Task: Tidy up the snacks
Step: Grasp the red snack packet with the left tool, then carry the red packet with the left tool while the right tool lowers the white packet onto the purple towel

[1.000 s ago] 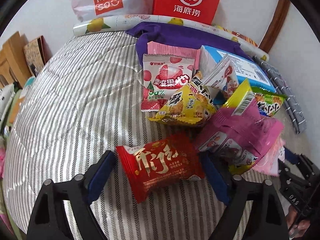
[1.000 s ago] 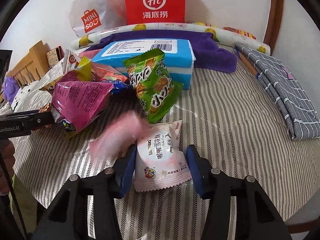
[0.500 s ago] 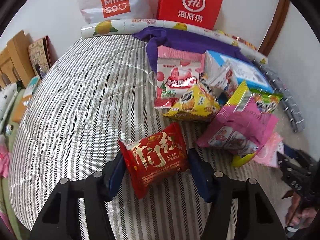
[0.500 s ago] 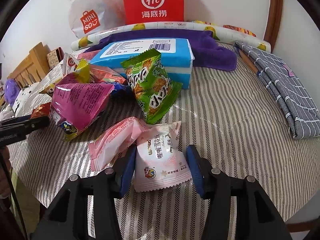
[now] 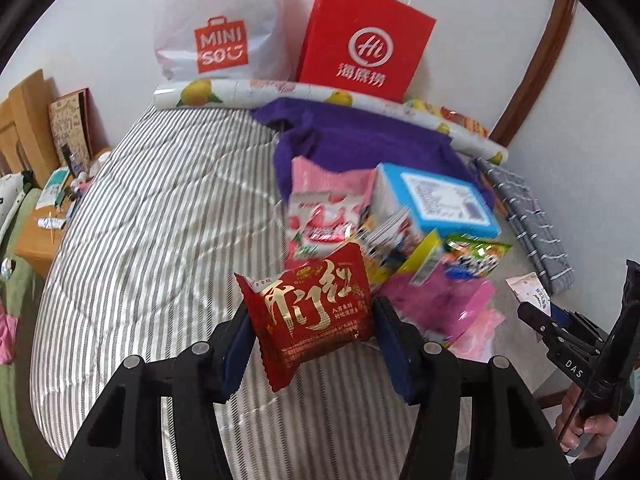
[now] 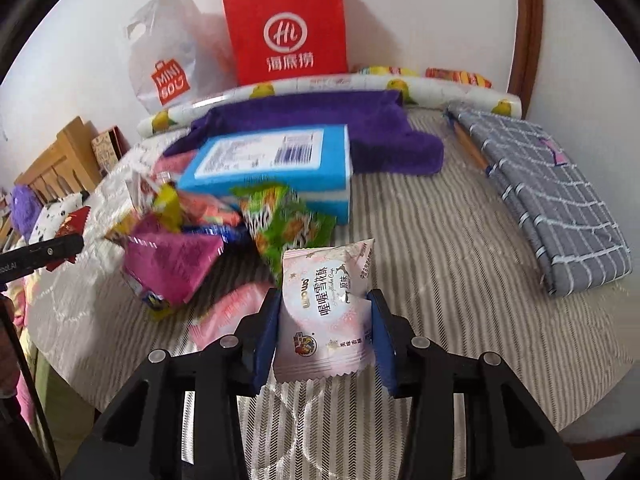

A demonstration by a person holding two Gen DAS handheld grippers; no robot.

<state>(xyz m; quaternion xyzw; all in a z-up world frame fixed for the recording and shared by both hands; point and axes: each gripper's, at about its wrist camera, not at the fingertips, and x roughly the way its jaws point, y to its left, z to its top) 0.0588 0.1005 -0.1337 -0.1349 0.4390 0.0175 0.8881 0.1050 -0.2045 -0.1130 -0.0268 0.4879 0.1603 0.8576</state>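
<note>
Left hand-held gripper (image 5: 312, 322): its blue pads are clamped on the two sides of the red snack packet (image 5: 310, 306), and the jaws are closing further on it. The packet sits tilted between the pads, gold lettering facing me, its lower corner hanging clear above the striped bed cover (image 5: 160, 240).

Right hand-held gripper (image 6: 324, 326): squeezed tight on the pale pink snack packet (image 6: 326, 312). The wrapper is pinched at its middle, upright, its top edge fanning out above the pads and its crimped bottom edge below them. It is off the bed cover.

Remaining pile, on the bed cover beyond both packets: a magenta bag (image 6: 172, 260), a green bag (image 6: 284, 224) leaning against the blue box (image 6: 268, 164), and a light pink wrapper (image 6: 228, 312) lying flat just left of my right hand-held gripper. From the left camera I also see a strawberry-print packet (image 5: 320, 220) beside the blue box; this part of the view is blurred, so finer labels cannot be read.

Behind the pile: a purple cloth (image 6: 320, 120), a fruit-print roll (image 5: 240, 92), a red paper bag (image 6: 286, 32) and a white plastic bag (image 5: 216, 28) against the wall. A folded grey checked cloth (image 6: 552, 188) lies well to the right.
</note>
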